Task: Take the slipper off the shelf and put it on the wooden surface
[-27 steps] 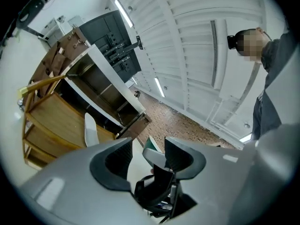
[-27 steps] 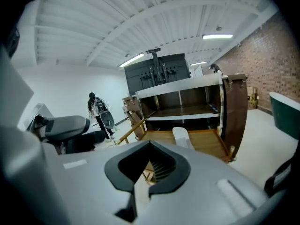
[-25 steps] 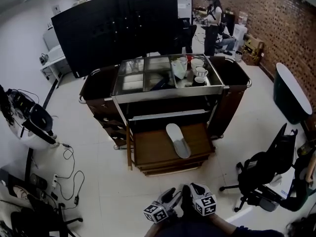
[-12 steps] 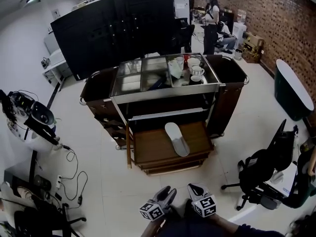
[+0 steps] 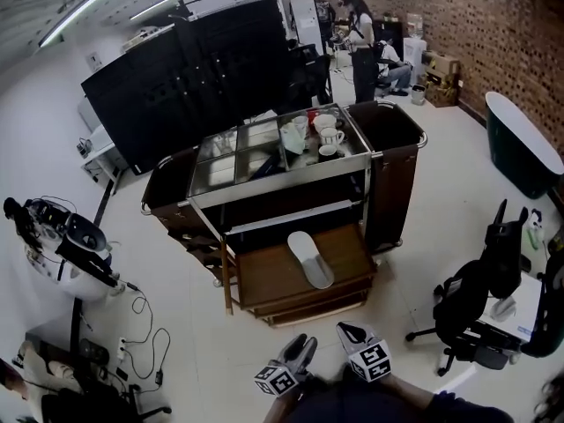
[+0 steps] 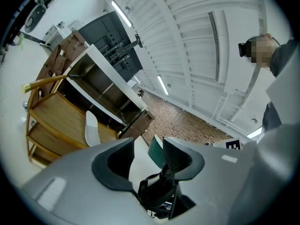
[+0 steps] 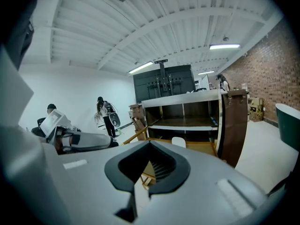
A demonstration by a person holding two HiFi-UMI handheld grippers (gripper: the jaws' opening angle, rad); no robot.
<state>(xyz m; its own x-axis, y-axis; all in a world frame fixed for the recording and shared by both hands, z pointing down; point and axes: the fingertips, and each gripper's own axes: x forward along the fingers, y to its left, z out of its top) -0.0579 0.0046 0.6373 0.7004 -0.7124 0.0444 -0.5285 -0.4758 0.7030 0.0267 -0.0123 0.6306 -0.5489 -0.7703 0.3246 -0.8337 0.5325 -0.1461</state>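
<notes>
A white slipper (image 5: 310, 258) lies flat on the wooden surface (image 5: 264, 278), the pulled-out lowest level of the service cart (image 5: 291, 170). The shelf above it (image 5: 295, 211) looks dark and bare. Both grippers hang near my body, well short of the cart. My left gripper (image 5: 300, 347) is open; its jaws have just been closing a little with nothing between them. My right gripper (image 5: 346, 331) is shut and empty. The left gripper view shows its gripper (image 6: 146, 149) and the slipper (image 6: 91, 128) far beyond. In the right gripper view the shut gripper (image 7: 149, 148) sits below the slipper (image 7: 178, 142).
Cups and dishes (image 5: 328, 137) crowd the cart top. A black office chair (image 5: 480, 302) stands at the right, with a green tub (image 5: 524, 152) behind it. Cables (image 5: 141, 342) and equipment (image 5: 66, 245) lie at the left. People (image 5: 361, 42) stand at the back by black cabinets (image 5: 194, 69).
The head view has swung, so the cart sits further left and higher in the picture. Both grippers stay low by my body. The slipper has not moved on the wood.
</notes>
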